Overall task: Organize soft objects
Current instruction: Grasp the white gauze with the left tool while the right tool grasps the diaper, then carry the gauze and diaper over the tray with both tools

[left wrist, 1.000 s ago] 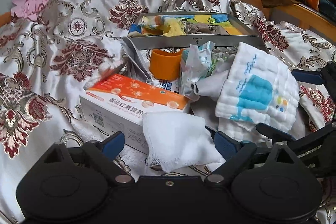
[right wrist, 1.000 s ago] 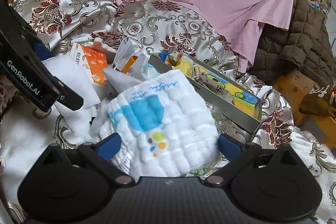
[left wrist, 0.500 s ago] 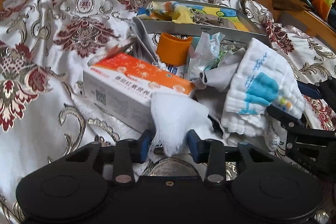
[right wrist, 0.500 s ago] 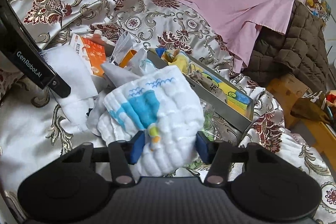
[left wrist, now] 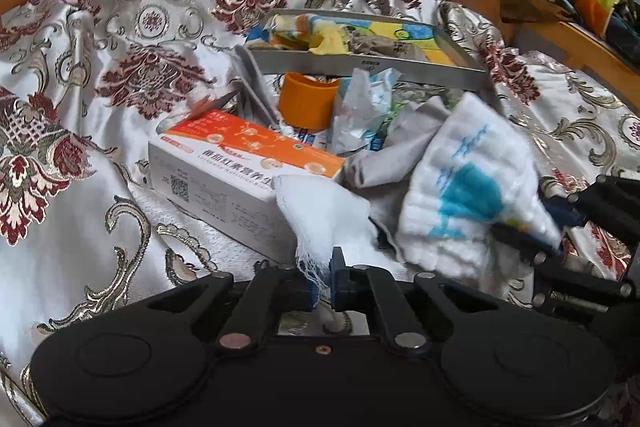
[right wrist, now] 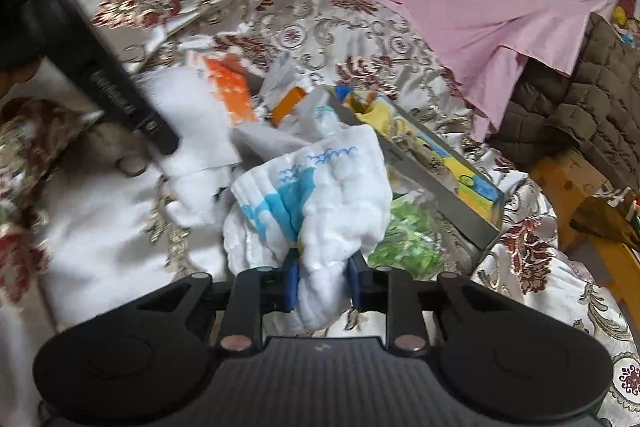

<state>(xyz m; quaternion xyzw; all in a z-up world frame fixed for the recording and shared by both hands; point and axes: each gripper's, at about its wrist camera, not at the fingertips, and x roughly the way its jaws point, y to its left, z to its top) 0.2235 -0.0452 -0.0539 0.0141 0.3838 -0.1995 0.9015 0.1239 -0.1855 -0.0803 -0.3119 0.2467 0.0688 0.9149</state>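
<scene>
Both tools have just squeezed in: the left tool (left wrist: 325, 281) now pinches the white gauze (left wrist: 324, 211), the right tool (right wrist: 322, 281) bunches the blue-print cloth (right wrist: 316, 187). Both cloths probably still touch the bed, ready to lift.

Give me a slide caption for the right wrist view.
Right gripper pinching a white-and-blue quilted cloth beside the gray tray.

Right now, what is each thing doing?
left hand-held gripper: just closed, pinching the white gauze
right hand-held gripper: just closed, squeezing the blue-printed cloth
orange box: closed, lying flat
grey tray: holding cloths
</scene>
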